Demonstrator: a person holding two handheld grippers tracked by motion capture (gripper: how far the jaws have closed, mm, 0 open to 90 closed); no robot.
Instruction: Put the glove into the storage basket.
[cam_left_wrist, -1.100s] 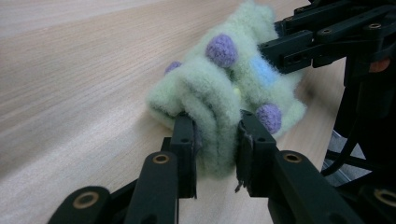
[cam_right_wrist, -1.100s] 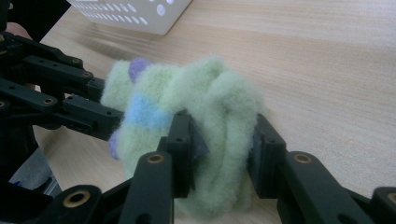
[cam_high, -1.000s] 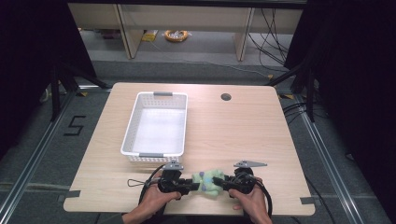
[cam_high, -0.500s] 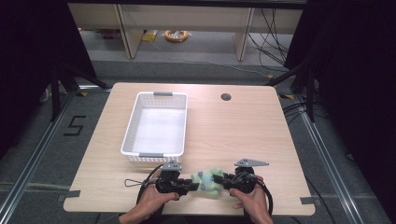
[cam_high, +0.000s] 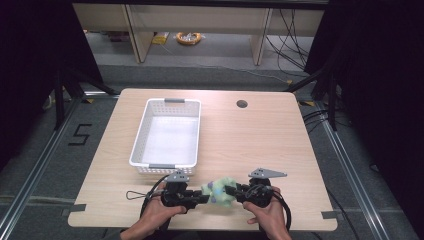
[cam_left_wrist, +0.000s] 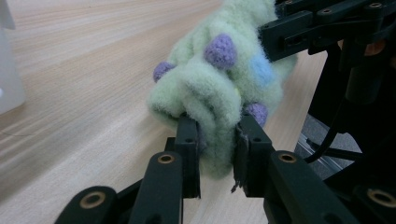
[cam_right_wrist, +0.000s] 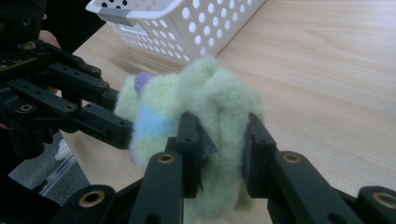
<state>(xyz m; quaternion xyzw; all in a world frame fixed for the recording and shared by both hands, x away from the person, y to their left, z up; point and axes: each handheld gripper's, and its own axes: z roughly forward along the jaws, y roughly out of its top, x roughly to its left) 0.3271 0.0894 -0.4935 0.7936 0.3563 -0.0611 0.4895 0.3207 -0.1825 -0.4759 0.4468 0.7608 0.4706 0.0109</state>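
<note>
Grip check, both hands at the near edge of the table. My left gripper has its jaws pinched on a fold of the fuzzy green toy; in the left gripper view the pile bulges out between and around the two black jaws. My right gripper clamps the other side the same way, jaws narrowed onto a thick roll of the green fabric. Toy hangs between the two grippers, just off or on the wood, I cannot tell which. It is pale green with purple bobbles and a light blue patch. White perforated basket stands just beyond, toward the left, apart from the toy. Left hand and right hand hold the gripper bodies.
</note>
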